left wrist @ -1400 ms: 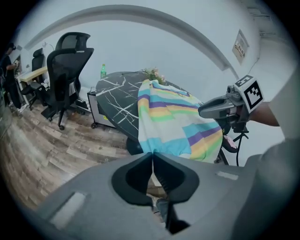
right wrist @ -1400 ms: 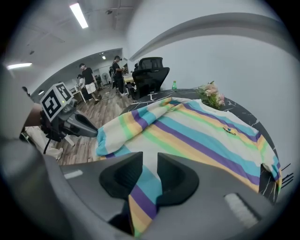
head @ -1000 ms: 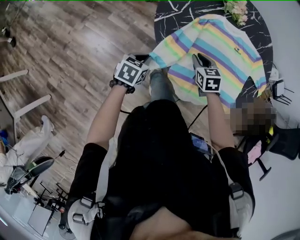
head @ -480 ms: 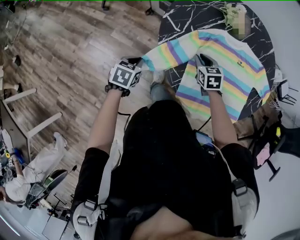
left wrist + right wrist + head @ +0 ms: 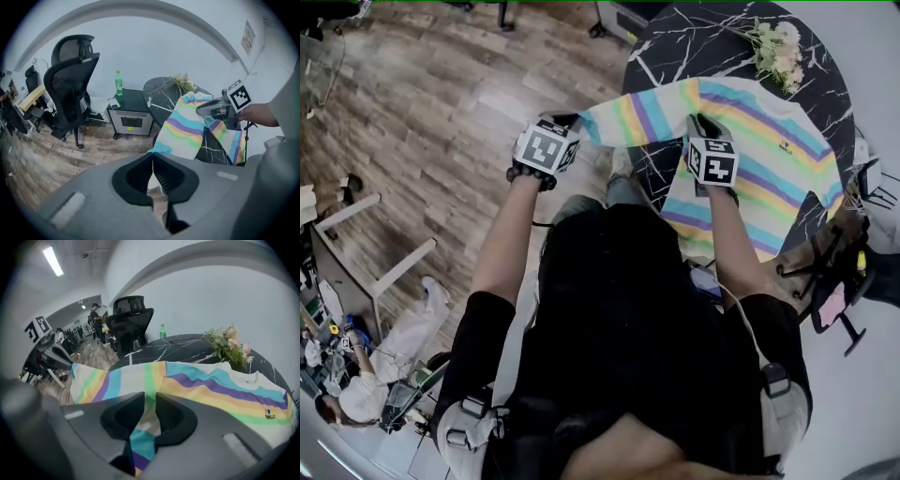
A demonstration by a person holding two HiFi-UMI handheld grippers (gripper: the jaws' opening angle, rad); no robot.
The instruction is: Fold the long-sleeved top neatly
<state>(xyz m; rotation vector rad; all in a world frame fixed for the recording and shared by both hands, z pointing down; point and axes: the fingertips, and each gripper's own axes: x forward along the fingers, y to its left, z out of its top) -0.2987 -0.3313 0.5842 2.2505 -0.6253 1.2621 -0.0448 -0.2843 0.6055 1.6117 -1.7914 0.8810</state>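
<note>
The long-sleeved top point(image 5: 769, 141), striped in pastel yellow, blue, purple and green, lies on a round black marble table point(image 5: 675, 47). Its left sleeve point(image 5: 628, 117) is stretched out past the table's edge over the floor. My left gripper point(image 5: 572, 122) is shut on the sleeve's cuff, and a thin edge of cloth point(image 5: 152, 161) shows between its closed jaws. My right gripper point(image 5: 698, 124) is shut on the top where the sleeve meets the body, with striped cloth point(image 5: 147, 401) pinched in its jaws. The two grippers hold the sleeve point(image 5: 185, 129) taut between them.
A bunch of flowers point(image 5: 778, 42) lies at the table's far edge, beyond the top's collar. A black office chair point(image 5: 70, 79) and a low cabinet point(image 5: 129, 117) with a green bottle point(image 5: 118, 83) stand on the wooden floor to the left. A dark chair frame point(image 5: 862, 187) is at the right.
Both grippers have moved with the cloth in them. The sleeve, bunched a second ago, is now drawn out straight to the left, and the body lies flatter on the table.
</note>
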